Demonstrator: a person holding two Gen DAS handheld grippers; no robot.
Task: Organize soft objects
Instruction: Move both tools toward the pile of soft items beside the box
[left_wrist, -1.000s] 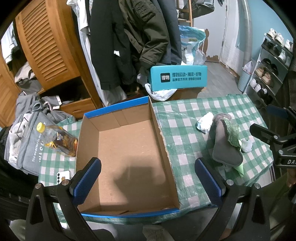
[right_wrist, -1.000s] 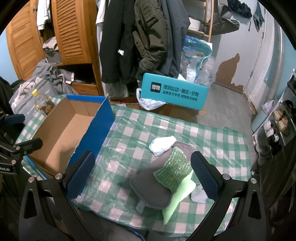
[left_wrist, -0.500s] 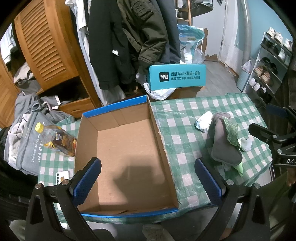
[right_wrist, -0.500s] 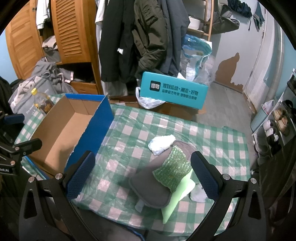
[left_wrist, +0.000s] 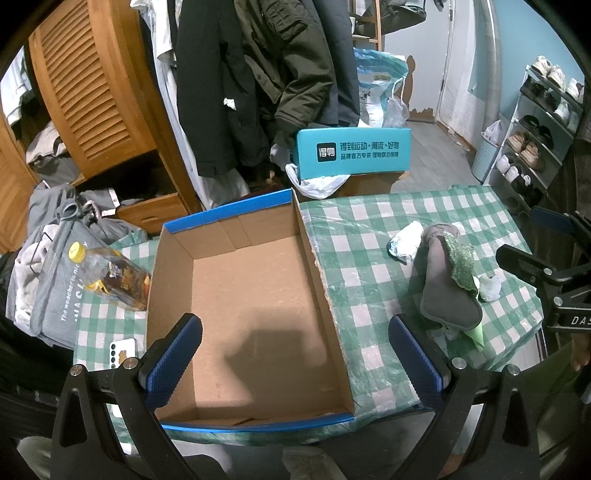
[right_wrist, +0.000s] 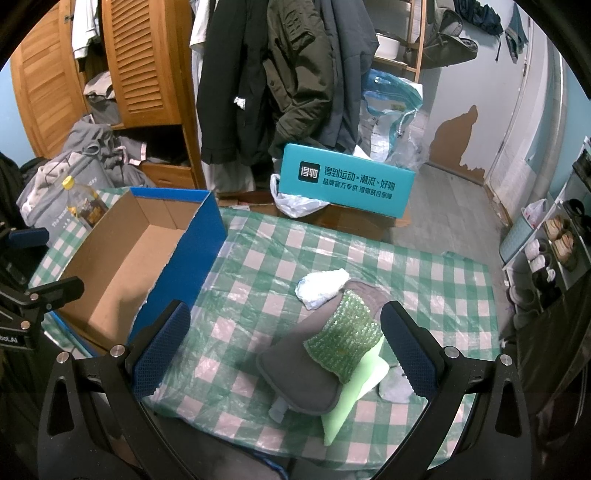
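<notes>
— Where are your grippers right now?

— My left gripper (left_wrist: 295, 354) hangs over the cardboard box (left_wrist: 255, 295), its blue-padded fingers spread wide with nothing between them. My right gripper (right_wrist: 284, 339) hovers above the soft things, jaws just as wide and empty.

— And the soft objects?

— They sit in a heap on the green checked tablecloth (right_wrist: 258, 258), to the right of the box and apart from it. A grey pad (right_wrist: 295, 373) lies on the cloth, with a green knitted cloth (right_wrist: 347, 343) draped over it and a pale green sponge (right_wrist: 351, 402) poking out from underneath. A crumpled white cloth (right_wrist: 321, 286) touches the far end of the pad, and a smaller white wad (right_wrist: 395, 386) rests just beside the sponge.

— Anything in the box?

— Only bare cardboard shows inside; its rim and outer walls are blue.

— What else is nearby?

— A bottle (left_wrist: 110, 277) with a yellow cap lies to the left of the box, touching its wall, and a white phone (left_wrist: 123, 350) lies near it on the cloth. Behind the table stands a teal box (left_wrist: 354, 151) with printed characters.
</notes>
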